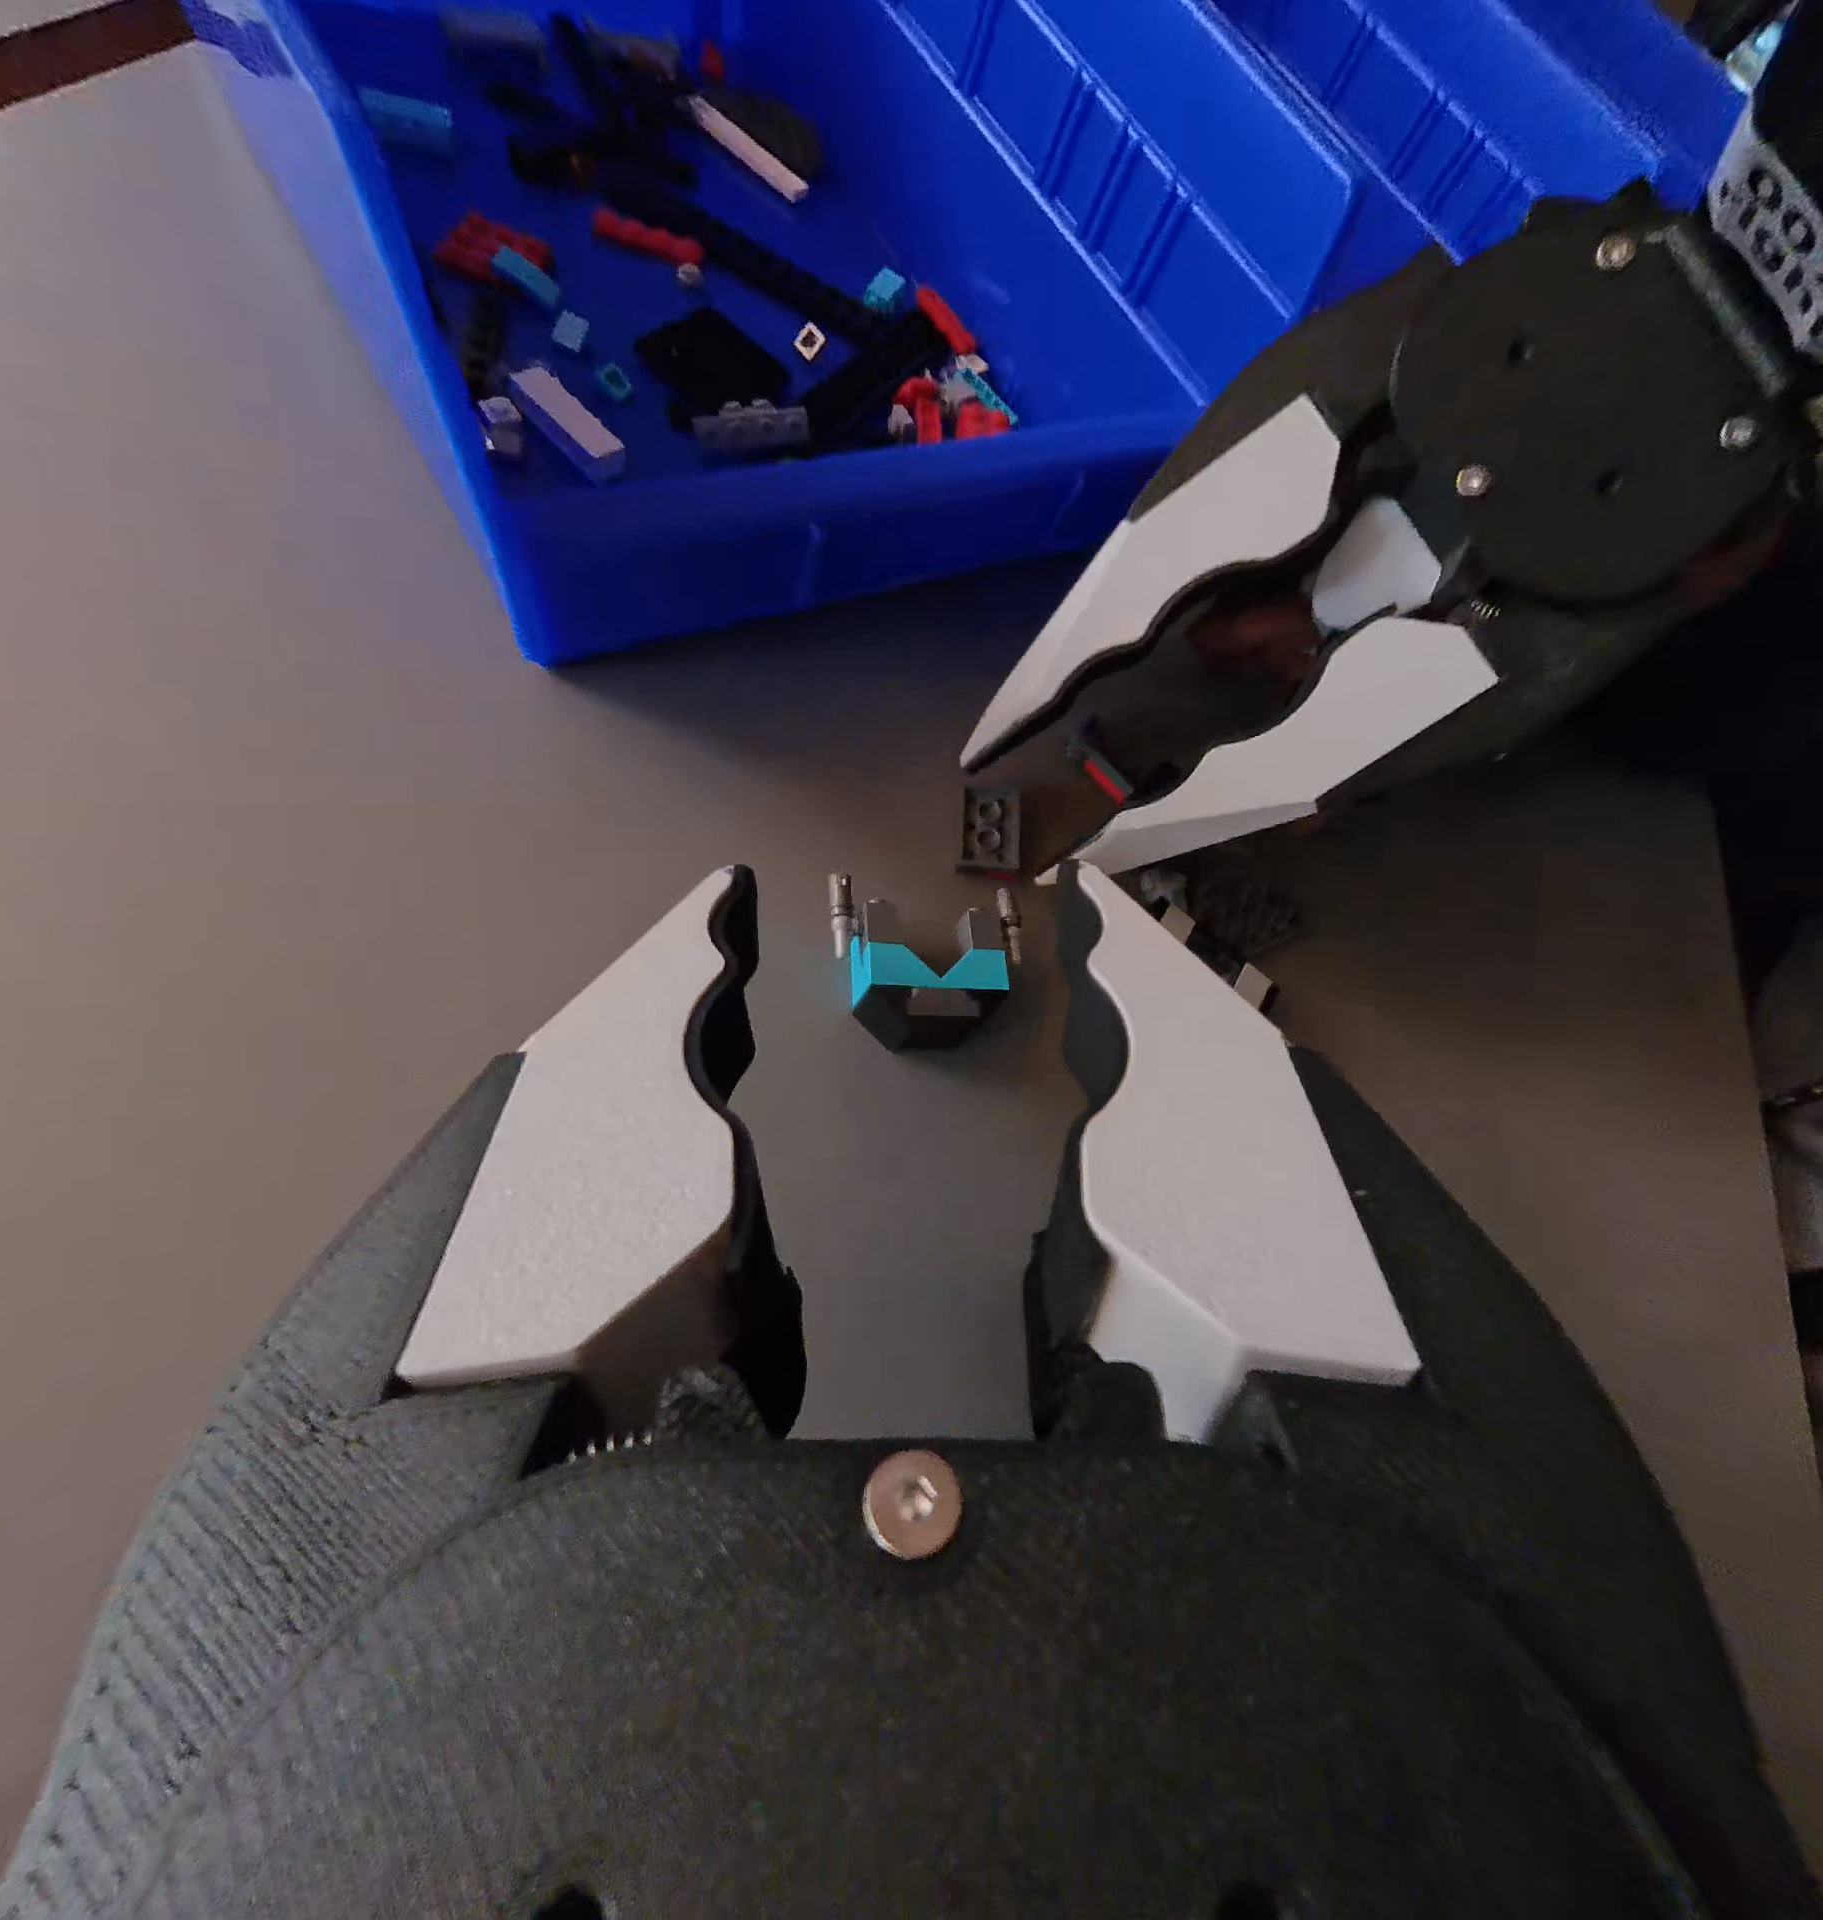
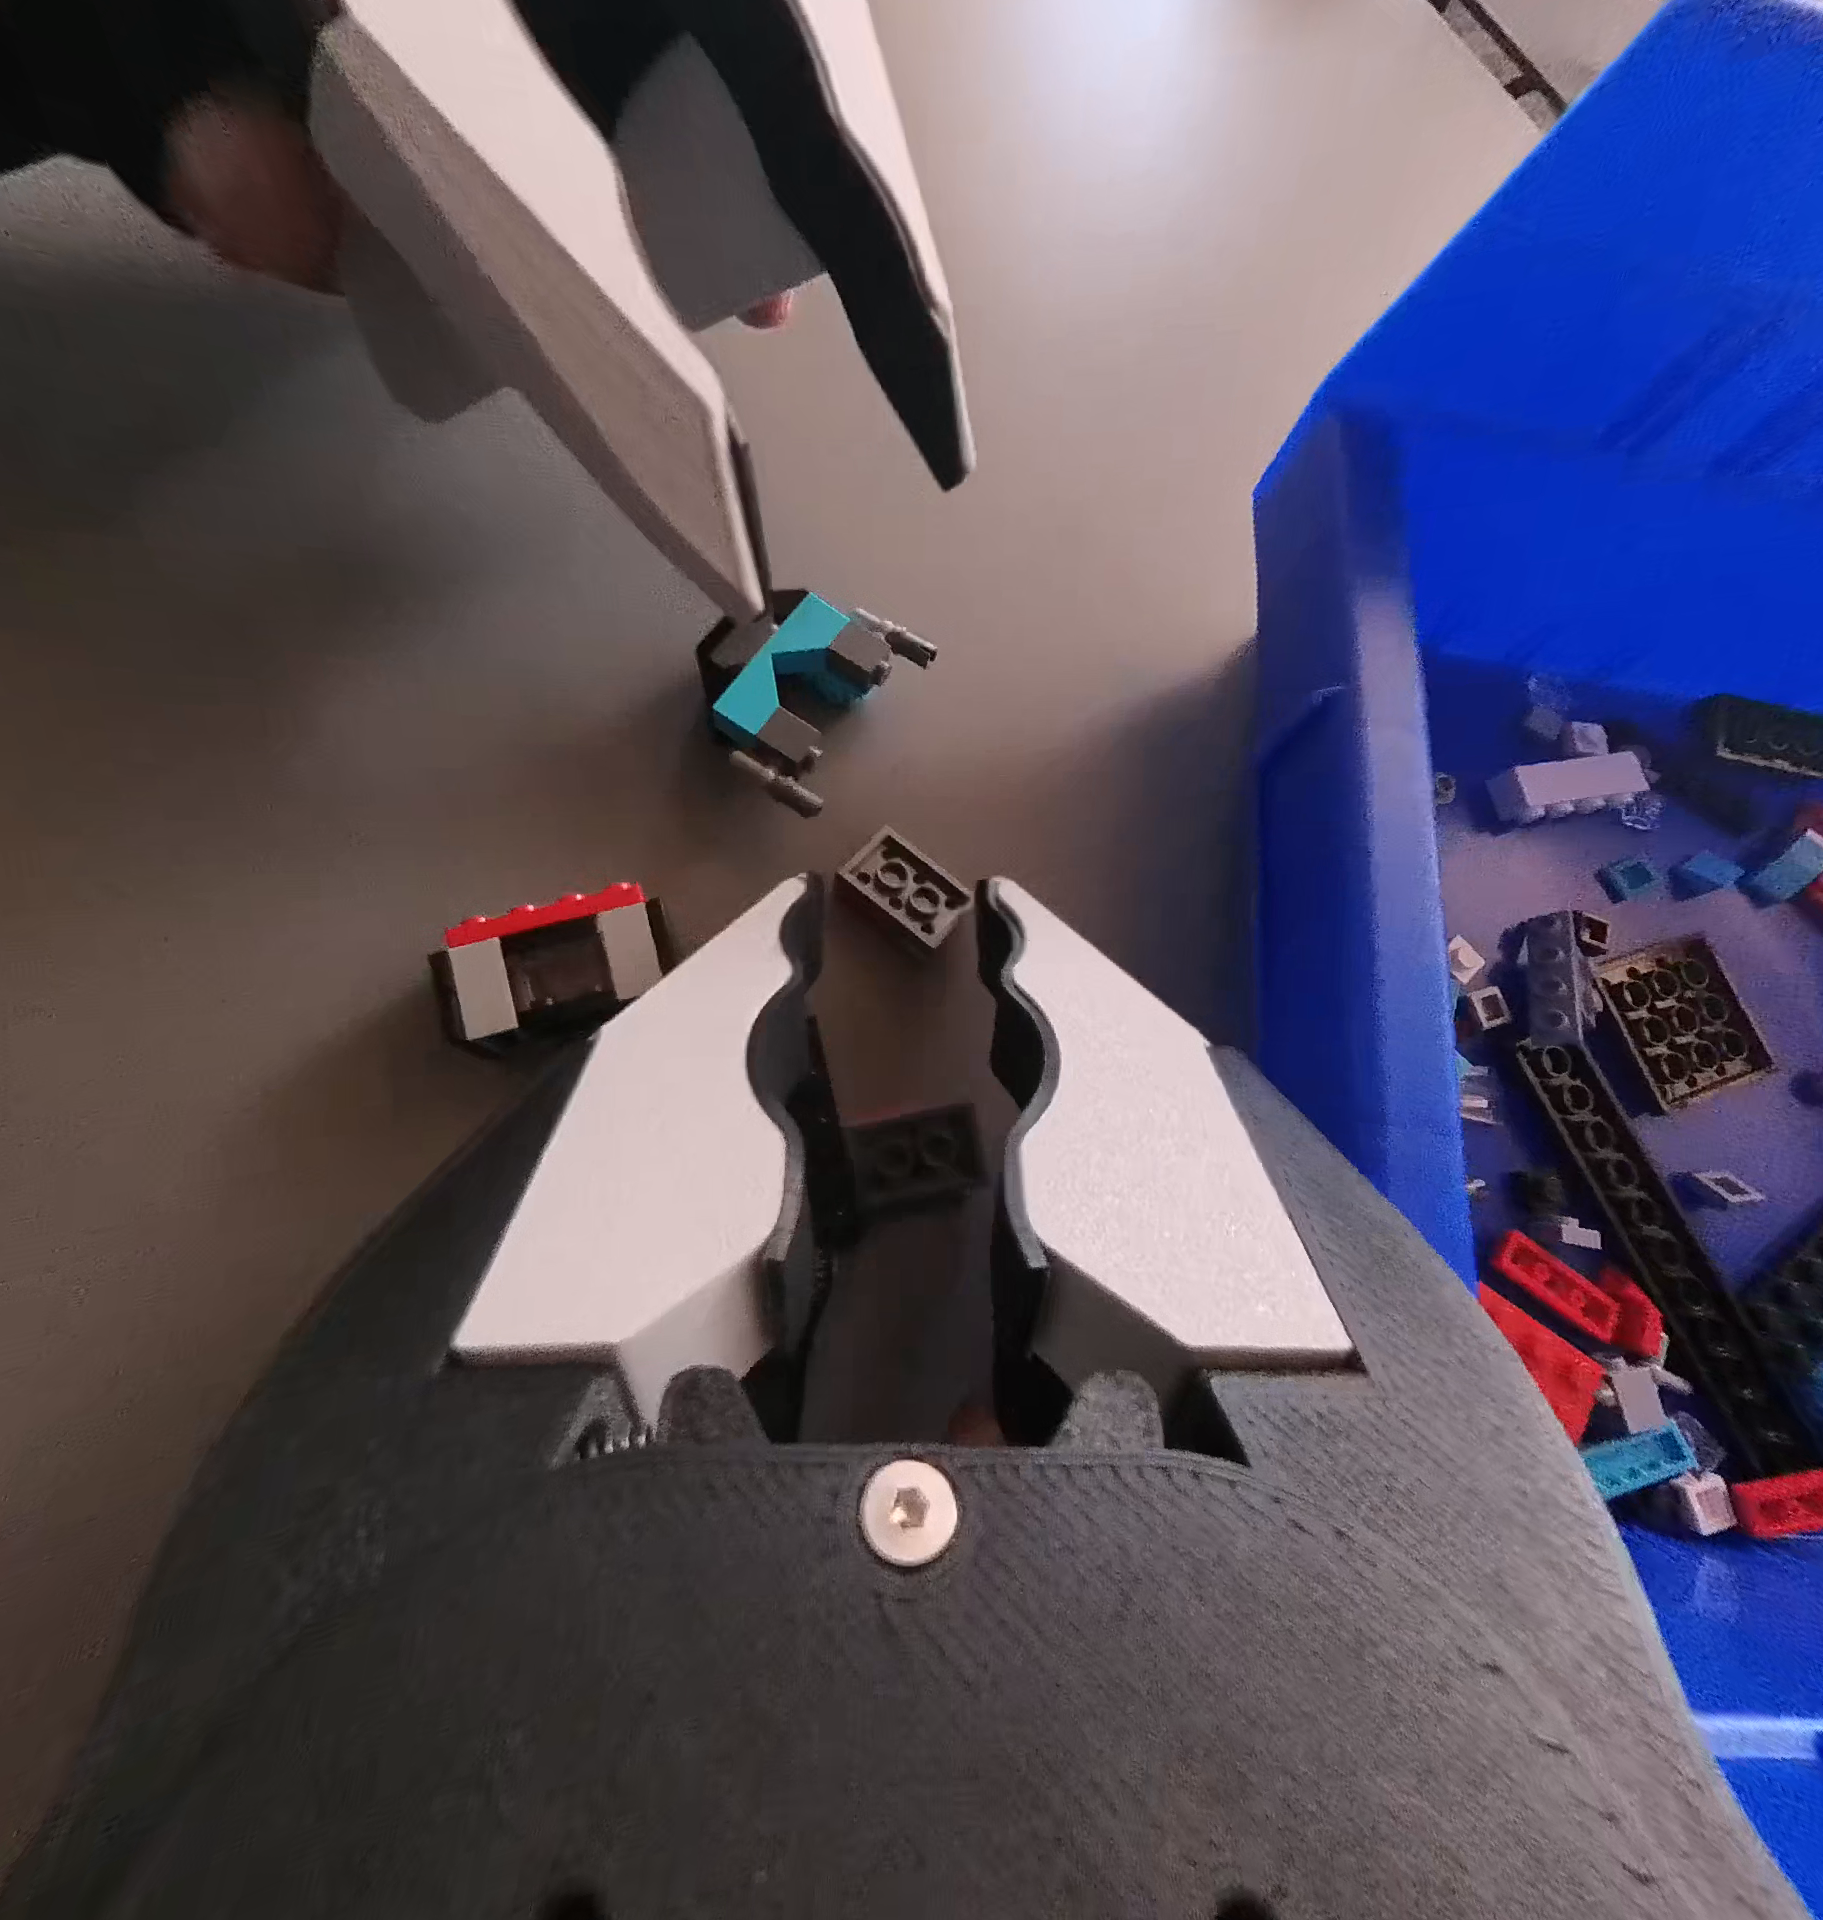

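Two grippers are held low over small bricks on the counter (image 1: 263,831).
The left gripper (image 1: 907,904) is spread around a teal block (image 1: 928,971); the right gripper (image 2: 891,894) is spread beside a grey brick (image 2: 902,888), so neither is pinched.

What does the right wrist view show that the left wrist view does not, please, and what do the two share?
Only the right wrist view shows the red-topped block assembly plainly, on the table beside the right tool, and a second dark brick between that tool's fingers. Only the left wrist view shows the blue bin's front wall and the ribbed bins behind. Both show the teal and black assembly between the open left tool's fingers, the dark grey brick, and loose bricks in the bin.
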The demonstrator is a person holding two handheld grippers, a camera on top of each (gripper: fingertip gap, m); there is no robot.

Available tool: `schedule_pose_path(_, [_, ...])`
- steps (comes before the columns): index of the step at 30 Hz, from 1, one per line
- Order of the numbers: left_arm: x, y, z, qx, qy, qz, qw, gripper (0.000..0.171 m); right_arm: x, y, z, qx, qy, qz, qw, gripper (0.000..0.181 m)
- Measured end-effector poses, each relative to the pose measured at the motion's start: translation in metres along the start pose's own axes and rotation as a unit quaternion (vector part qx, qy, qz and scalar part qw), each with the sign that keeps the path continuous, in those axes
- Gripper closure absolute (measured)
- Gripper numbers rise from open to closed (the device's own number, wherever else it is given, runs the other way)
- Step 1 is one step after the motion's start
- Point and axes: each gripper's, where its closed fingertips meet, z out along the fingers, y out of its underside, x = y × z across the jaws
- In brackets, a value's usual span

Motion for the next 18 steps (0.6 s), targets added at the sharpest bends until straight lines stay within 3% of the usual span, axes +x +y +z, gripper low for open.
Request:
schedule_pose_path(2, [0.000,0.000,-0.001,0.000,0.007,-0.008,1.000,0.113,-0.001,0.000,0.001,0.001,0.002,-0.005,1.000,0.158])
schedule_pose_path(7, [0.000,0.006,-0.001,-0.016,0.008,-0.003,1.000,0.113,-0.005,-0.014,-0.006,0.037,-0.006,-0.035,0.999,0.158])
schedule_pose_path(14, [0.001,0.006,0.000,-0.018,0.006,-0.002,1.000,0.113,-0.001,-0.002,-0.001,0.006,0.000,-0.037,0.999,0.151])
schedule_pose_path(18, [0.001,0.006,-0.003,-0.021,0.007,-0.005,1.000,0.113,-0.005,-0.022,-0.015,0.066,-0.019,-0.046,0.997,0.153])
